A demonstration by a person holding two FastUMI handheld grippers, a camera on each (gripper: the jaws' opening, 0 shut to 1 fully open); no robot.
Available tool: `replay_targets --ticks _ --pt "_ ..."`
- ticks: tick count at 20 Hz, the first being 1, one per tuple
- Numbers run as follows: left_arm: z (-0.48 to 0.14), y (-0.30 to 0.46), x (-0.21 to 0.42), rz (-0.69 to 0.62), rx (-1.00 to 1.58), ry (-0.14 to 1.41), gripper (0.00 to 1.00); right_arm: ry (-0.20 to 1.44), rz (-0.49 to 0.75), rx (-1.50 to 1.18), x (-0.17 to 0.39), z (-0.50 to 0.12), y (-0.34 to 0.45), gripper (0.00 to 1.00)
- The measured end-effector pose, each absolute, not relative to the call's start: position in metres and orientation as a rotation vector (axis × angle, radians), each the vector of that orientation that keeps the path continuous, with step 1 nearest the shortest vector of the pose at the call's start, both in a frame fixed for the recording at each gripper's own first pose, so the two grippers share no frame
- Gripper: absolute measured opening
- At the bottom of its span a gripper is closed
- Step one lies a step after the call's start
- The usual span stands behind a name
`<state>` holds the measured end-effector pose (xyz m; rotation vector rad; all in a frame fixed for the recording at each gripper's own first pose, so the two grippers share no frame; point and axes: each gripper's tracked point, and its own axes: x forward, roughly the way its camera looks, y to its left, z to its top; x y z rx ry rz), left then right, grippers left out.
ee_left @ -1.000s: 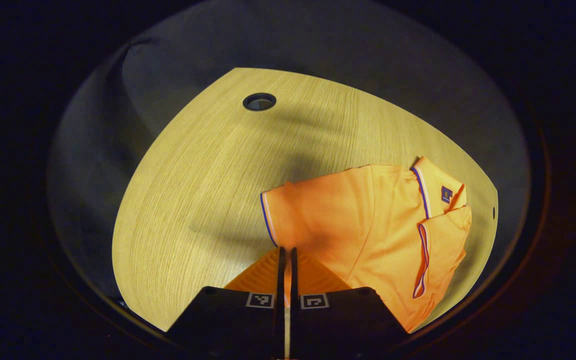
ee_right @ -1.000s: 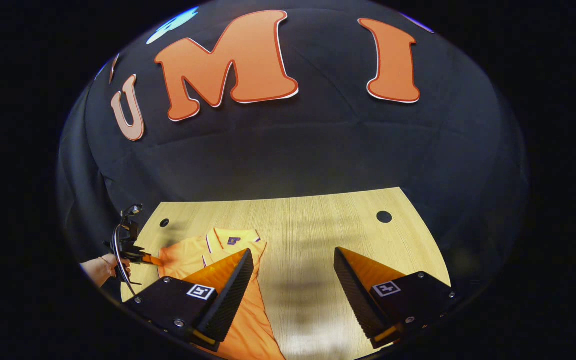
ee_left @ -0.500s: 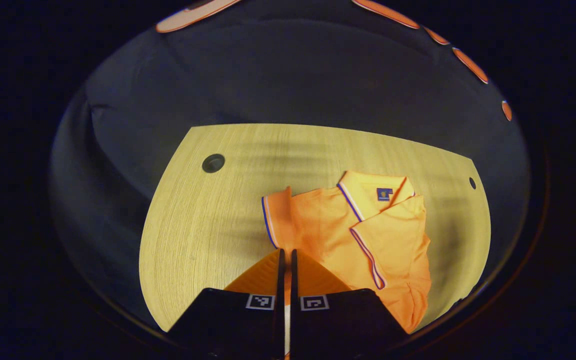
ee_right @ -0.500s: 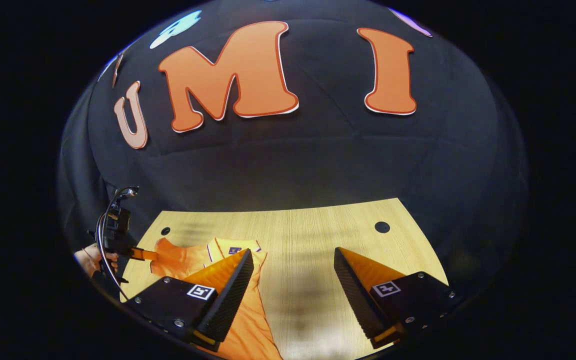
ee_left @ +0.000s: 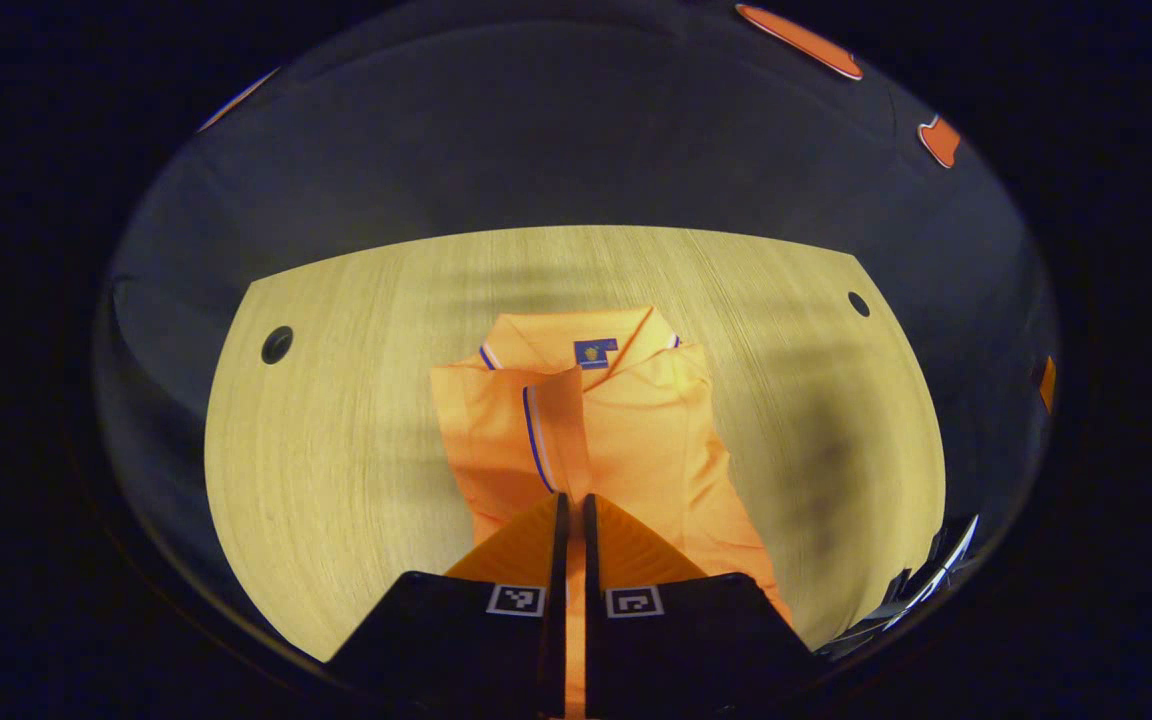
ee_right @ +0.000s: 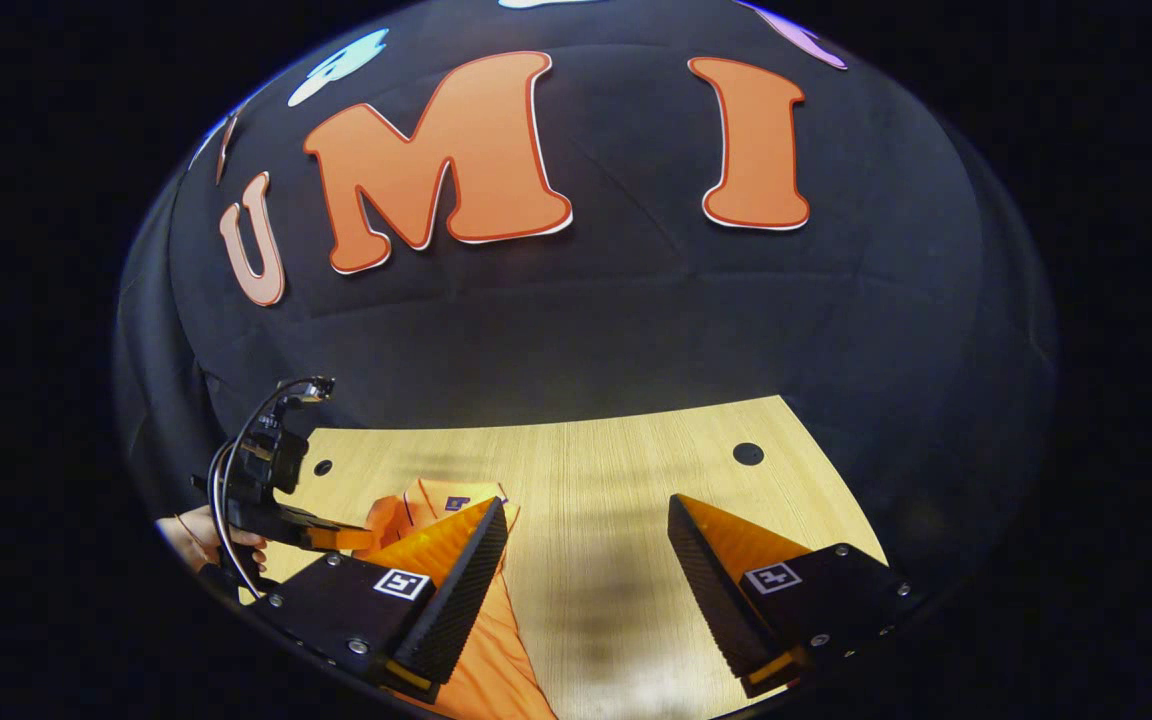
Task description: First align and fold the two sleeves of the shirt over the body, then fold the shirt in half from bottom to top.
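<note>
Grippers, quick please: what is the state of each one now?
Left gripper: jaws closed on the sleeve of the orange shirt.
Right gripper: jaws open, holding nothing.

The right gripper (ee_right: 586, 530) has its two fingers spread wide apart over the wooden table (ee_right: 596, 490), holding nothing. An orange polo shirt (ee_right: 481, 660) lies on the table under the finger on the left side of the view. Farther off at the left, a hand (ee_right: 198, 535) holds the left gripper (ee_right: 356, 538) just above the shirt.
</note>
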<state>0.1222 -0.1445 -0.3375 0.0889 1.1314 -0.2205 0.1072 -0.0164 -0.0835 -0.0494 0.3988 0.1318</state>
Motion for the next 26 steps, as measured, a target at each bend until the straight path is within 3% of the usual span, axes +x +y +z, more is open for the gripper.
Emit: replay_targets --ticks 3,4,5,7,8,15,26 --pt "-0.349 -0.164 0.121 -0.231 0.060 1.139 0.19 0.406 0.124 -0.039 0.106 -0.088 -0.022 0.99" --pt "-0.346 -0.167 0.119 -0.233 0.045 1.139 0.36 0.409 0.121 -0.037 0.106 -0.089 -0.024 0.99" --pt "-0.345 -0.170 0.118 -0.236 0.027 1.134 0.46 0.408 0.119 -0.035 0.105 -0.091 -0.025 0.99" --pt "-0.334 -0.168 0.113 -0.231 -0.003 1.117 0.90 0.403 0.114 -0.038 0.104 -0.093 -0.027 0.99" --pt "-0.332 -0.166 0.114 -0.223 -0.012 1.103 0.99 0.405 0.114 -0.041 0.103 -0.095 -0.026 0.99" --pt "-0.290 -0.117 0.078 -0.151 -0.085 1.013 0.99 0.471 0.157 -0.077 0.084 -0.118 -0.007 0.99" --pt "-0.322 -0.044 -0.029 -0.092 -0.123 1.111 0.99 0.733 0.248 -0.196 0.017 -0.215 0.028 0.99"
